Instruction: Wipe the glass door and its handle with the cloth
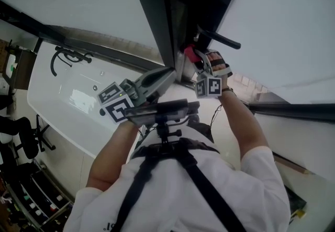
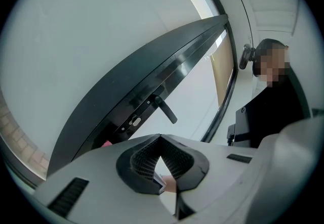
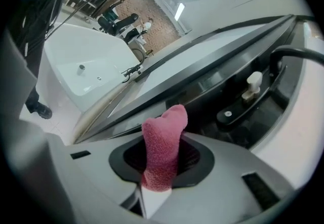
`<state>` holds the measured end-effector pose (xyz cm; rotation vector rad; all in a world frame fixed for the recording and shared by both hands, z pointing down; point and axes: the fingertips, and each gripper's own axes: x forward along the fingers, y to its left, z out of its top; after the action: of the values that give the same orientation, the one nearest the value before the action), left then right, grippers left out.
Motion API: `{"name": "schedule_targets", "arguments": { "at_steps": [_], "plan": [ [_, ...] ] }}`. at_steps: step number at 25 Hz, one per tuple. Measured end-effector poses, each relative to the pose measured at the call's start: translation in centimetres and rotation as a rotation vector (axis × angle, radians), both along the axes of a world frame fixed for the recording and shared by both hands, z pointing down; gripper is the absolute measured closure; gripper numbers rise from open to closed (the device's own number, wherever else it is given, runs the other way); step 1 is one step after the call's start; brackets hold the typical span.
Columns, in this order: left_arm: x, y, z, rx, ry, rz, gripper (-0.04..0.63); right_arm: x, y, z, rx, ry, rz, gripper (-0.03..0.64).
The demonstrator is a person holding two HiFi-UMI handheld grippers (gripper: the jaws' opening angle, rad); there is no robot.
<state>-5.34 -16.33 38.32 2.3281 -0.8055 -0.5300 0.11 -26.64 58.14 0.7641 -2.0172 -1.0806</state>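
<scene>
Both are up at the door (image 2: pixel 126 86) edge: right hand-held gripper (image 3: pixel 162 139) clamped on the pink cloth (image 3: pixel 164 127) just beside the handle (image 3: pixel 242 106), probably to wipe it; left hand-held gripper (image 2: pixel 160 139), closed and empty, seemingly steadies the door

You've got a white bathtub (image 1: pixel 52 89) off to your left, a black tap (image 1: pixel 65 58) at its edge, and a black office chair (image 1: pixel 23 134) nearby.
</scene>
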Motion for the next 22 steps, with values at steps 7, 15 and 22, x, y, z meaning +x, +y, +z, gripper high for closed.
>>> {"name": "schedule_targets", "arguments": {
  "at_steps": [7,15,22],
  "plan": [
    [-0.7,0.3,0.2,-0.009,-0.016,-0.037,0.603,0.4,0.2,4.8,-0.060,0.124,-0.028,0.524],
    [-2.1,0.8,0.4,-0.024,-0.021,-0.085,0.603,0.3,0.3,8.1,-0.110,0.211,-0.032,0.525],
    [-3.2,1.0,1.0,-0.037,-0.037,-0.122,0.603,1.1,0.4,11.5,-0.181,0.271,-0.014,0.525]
  ]
}}
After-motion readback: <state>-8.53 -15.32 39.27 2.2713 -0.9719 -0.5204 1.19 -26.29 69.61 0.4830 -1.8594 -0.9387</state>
